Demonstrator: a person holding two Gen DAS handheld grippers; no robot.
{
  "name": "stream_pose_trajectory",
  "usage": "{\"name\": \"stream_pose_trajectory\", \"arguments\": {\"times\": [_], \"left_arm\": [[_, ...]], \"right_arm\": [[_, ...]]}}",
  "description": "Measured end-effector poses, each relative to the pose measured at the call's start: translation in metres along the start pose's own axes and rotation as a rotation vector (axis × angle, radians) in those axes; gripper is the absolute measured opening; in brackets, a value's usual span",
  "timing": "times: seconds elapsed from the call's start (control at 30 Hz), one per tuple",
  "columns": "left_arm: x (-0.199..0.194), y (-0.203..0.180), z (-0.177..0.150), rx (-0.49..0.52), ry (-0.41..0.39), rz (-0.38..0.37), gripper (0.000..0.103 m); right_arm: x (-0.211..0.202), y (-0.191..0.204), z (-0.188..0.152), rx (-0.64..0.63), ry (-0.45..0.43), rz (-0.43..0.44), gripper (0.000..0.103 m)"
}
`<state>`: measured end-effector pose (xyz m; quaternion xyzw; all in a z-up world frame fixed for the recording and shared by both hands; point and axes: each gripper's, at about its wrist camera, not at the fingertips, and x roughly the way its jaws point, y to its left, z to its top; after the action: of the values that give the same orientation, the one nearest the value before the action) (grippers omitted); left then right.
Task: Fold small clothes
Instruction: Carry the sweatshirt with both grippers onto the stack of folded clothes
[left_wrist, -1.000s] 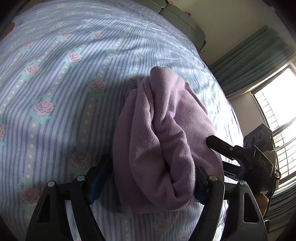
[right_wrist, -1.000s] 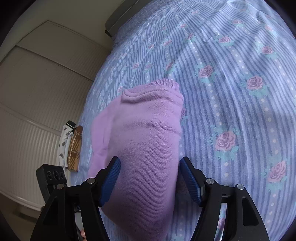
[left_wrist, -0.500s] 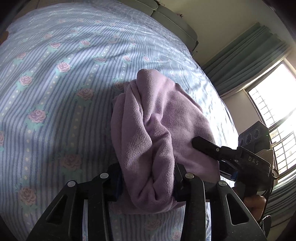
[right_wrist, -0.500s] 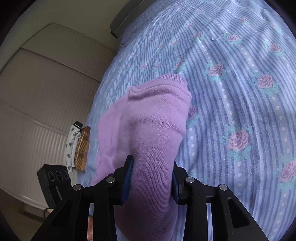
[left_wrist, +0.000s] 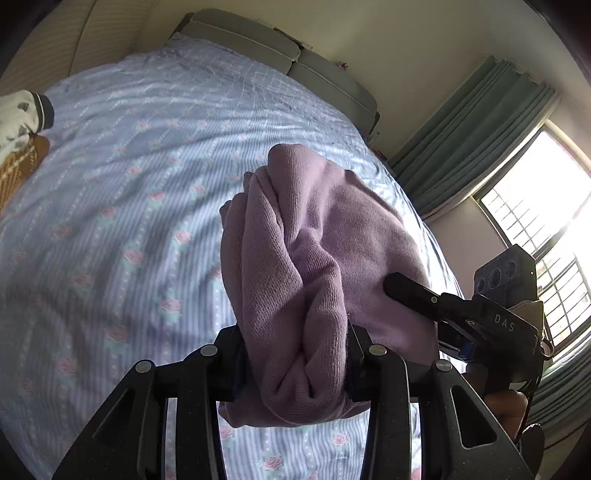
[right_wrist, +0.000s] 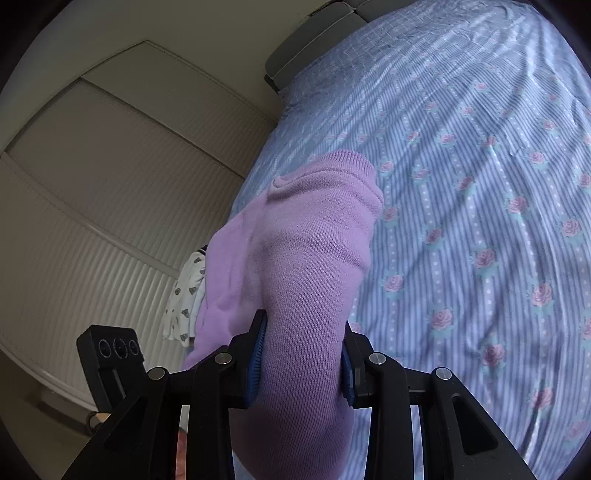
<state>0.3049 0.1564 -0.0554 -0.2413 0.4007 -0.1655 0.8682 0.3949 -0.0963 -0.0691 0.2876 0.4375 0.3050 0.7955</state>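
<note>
Honestly, your biggest risk is that bundle unrolling: the left gripper (left_wrist: 295, 365) and right gripper (right_wrist: 301, 363) are each clamped on a thick wad of the purple sweater (left_wrist: 317, 258), so inner layers could slide out if either grip eases. It looks like soft knit, folded into a chunky roll, held up just above the bed (left_wrist: 122, 192), hem end sagging.

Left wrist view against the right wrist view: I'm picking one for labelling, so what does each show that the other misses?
Only the left shows the window, green curtains and the right gripper from outside. Only the right shows the slatted wardrobe doors. Both show the purple garment clamped between fingers, the rose-striped bedsheet and a white printed garment at the bed's edge.
</note>
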Motion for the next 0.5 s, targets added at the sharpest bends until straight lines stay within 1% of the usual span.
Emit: {"name": "stream_pose_trajectory", "arguments": {"times": [0.1, 0.23, 0.33, 0.5], "left_arm": [[-0.043, 0.021, 0.022, 0.012, -0.042, 0.035, 0.039], [-0.105, 0.063, 0.057, 0.018, -0.092, 0.099, 0.039], [-0.147, 0.099, 0.085, 0.019, -0.128, 0.152, 0.039], [-0.203, 0.163, 0.127, 0.011, -0.17, 0.23, 0.039]], "right_arm": [[0.019, 0.043, 0.005, -0.028, -0.006, 0.042, 0.035], [0.062, 0.108, 0.007, -0.062, -0.007, 0.1, 0.035], [0.101, 0.161, 0.006, -0.084, -0.007, 0.142, 0.035], [0.172, 0.236, 0.008, -0.1, 0.011, 0.209, 0.035]]}}
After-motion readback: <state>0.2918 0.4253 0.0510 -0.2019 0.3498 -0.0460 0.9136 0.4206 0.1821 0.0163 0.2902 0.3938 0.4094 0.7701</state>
